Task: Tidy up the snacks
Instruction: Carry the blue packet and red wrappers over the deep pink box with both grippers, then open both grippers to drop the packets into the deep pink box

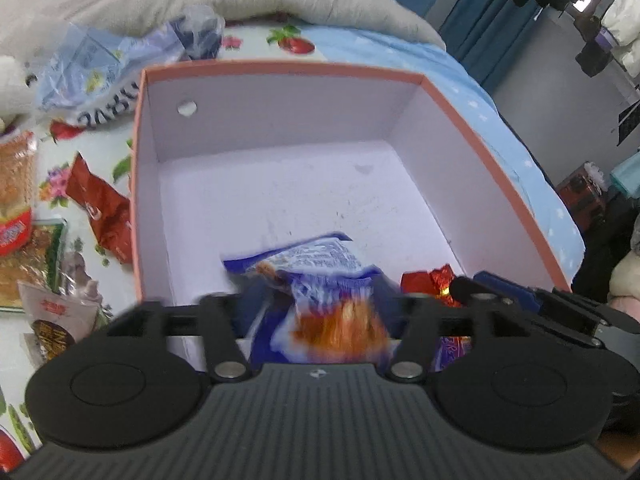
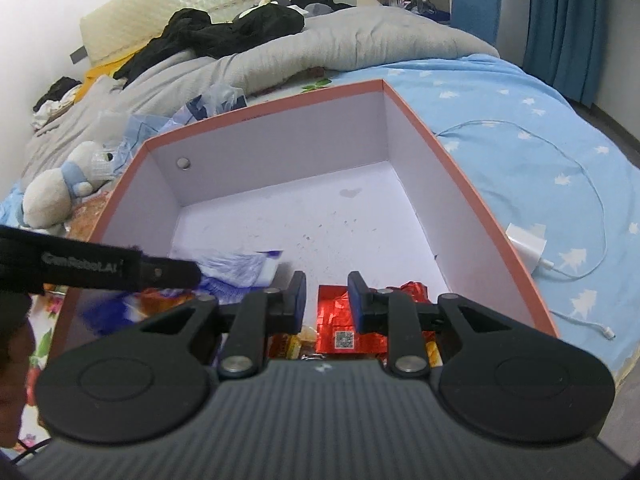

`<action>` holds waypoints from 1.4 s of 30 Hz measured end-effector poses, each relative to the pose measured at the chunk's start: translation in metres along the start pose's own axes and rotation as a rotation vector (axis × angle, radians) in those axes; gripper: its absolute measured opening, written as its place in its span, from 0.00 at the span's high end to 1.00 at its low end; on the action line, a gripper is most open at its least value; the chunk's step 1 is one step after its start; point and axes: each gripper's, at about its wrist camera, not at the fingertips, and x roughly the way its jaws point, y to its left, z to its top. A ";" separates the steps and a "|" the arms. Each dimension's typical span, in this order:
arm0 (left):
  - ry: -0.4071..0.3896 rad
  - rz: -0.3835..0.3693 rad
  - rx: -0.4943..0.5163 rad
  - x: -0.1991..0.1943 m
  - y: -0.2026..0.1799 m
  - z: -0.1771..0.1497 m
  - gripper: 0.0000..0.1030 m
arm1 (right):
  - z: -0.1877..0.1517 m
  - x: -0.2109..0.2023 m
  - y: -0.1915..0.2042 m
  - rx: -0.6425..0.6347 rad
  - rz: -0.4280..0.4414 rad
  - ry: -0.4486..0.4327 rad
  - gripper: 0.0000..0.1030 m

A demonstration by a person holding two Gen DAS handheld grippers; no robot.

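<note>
A pink-rimmed box (image 1: 480, 148) with a white inside stands on the bed; it also shows in the right wrist view (image 2: 452, 160). My left gripper (image 1: 320, 304) is over the box's near edge with its jaws wide apart. A blue and orange snack bag (image 1: 320, 276) lies blurred between them, inside the box. My right gripper (image 2: 327, 300) is open and empty, just above red foil snack packs (image 2: 340, 320) in the box's near right corner. The left gripper's body (image 2: 100, 270) and the blue bag (image 2: 240, 270) show at left in the right wrist view.
Loose snacks lie left of the box: a red pack (image 1: 102, 208), biscuit packs (image 1: 16, 184) and a pouch (image 1: 56, 320). Crumpled plastic bags (image 1: 120, 60) and a grey duvet (image 2: 320, 40) lie behind. A plush toy (image 2: 56, 192), a white charger (image 2: 526, 246) and cable lie on the sheet.
</note>
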 end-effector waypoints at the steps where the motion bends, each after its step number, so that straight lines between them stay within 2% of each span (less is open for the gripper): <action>1: -0.012 -0.003 0.003 -0.004 -0.001 0.000 0.32 | 0.000 -0.003 0.000 0.007 0.002 -0.005 0.58; 2: -0.016 -0.005 0.002 -0.009 -0.002 0.000 0.32 | 0.000 -0.005 0.001 0.009 0.005 -0.012 0.48; 11: -0.117 0.013 0.017 -0.085 -0.011 -0.023 0.32 | -0.007 -0.060 0.021 0.012 0.018 -0.090 0.46; 15: -0.164 0.018 0.018 -0.122 -0.012 -0.041 0.32 | -0.015 -0.087 0.032 0.008 0.025 -0.126 0.38; 30: -0.262 0.057 -0.023 -0.223 0.012 -0.115 0.32 | -0.045 -0.152 0.082 -0.049 0.092 -0.165 0.38; 37: -0.261 0.095 -0.086 -0.246 0.044 -0.151 0.32 | -0.062 -0.165 0.105 -0.081 0.109 -0.163 0.38; 42: -0.271 0.149 -0.117 -0.259 0.065 -0.178 0.32 | -0.080 -0.168 0.121 -0.104 0.133 -0.139 0.38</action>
